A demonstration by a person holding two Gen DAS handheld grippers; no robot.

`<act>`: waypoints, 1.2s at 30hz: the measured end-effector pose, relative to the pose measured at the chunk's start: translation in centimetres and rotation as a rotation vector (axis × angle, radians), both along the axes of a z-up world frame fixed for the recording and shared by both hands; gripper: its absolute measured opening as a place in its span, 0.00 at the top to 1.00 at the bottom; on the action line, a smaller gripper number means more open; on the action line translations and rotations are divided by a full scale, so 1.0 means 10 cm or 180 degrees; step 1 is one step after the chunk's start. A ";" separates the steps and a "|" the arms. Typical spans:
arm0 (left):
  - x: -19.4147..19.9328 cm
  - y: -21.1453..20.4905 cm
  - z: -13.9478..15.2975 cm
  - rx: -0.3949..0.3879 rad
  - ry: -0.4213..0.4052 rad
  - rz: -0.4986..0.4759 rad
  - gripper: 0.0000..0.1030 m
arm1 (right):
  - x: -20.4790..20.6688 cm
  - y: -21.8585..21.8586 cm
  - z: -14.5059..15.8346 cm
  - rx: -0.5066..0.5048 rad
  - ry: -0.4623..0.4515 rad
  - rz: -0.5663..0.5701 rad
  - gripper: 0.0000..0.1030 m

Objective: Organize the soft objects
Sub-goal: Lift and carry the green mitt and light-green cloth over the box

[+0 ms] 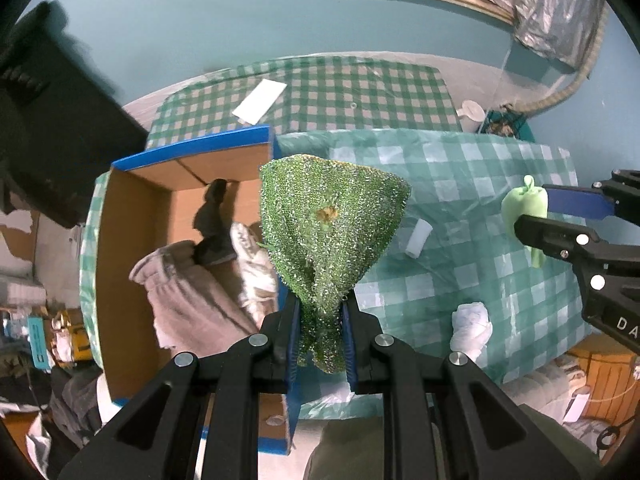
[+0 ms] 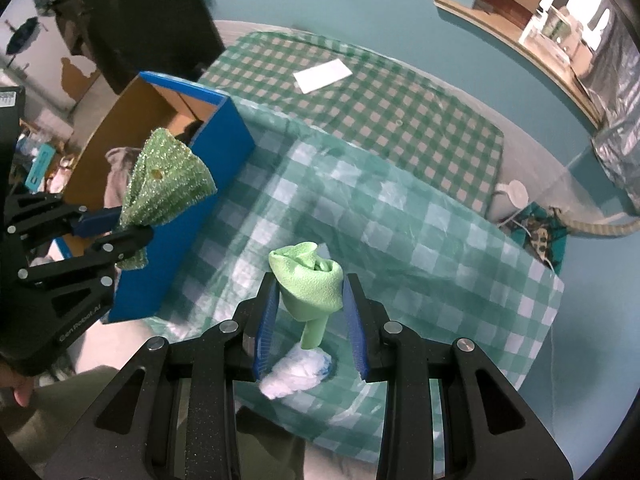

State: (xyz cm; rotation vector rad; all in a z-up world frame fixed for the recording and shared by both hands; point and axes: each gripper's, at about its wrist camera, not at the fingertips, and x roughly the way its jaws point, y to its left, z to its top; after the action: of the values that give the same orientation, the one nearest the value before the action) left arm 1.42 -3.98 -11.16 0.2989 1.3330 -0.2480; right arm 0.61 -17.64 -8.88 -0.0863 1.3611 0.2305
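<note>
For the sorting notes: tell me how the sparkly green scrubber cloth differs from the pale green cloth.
The scrubber cloth is dark green, glittery and coarse; the pale green cloth is smooth and matte. The scrubber cloth fans out wide above the left claw, beside the open box; the pale cloth is rolled into a tight bundle in the right claw, over the checked tablecloth. Both are soft, green and pinched in the air.

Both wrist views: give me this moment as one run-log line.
left tool: shut on green scrubber | right tool: shut on green cloth | box: grey cloth inside | table: white wad
</note>
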 end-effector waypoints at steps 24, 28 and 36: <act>0.02 1.07 0.18 0.0055 -0.0067 0.0672 0.82 | 0.32 1.08 0.21 0.0137 -0.0118 0.0674 0.68; 0.02 1.27 0.15 0.0093 -0.0060 0.0773 0.82 | 0.37 1.28 0.18 0.0157 -0.0100 0.0777 0.68; 0.05 1.68 0.02 0.0142 0.0028 0.0985 0.82 | 0.50 1.70 0.04 0.0183 -0.0031 0.0961 0.68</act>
State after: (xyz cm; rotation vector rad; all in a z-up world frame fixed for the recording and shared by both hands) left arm 1.91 12.80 -10.98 0.1259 1.3742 0.0403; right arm 5.62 -0.69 -8.49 -0.2452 1.3277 0.5216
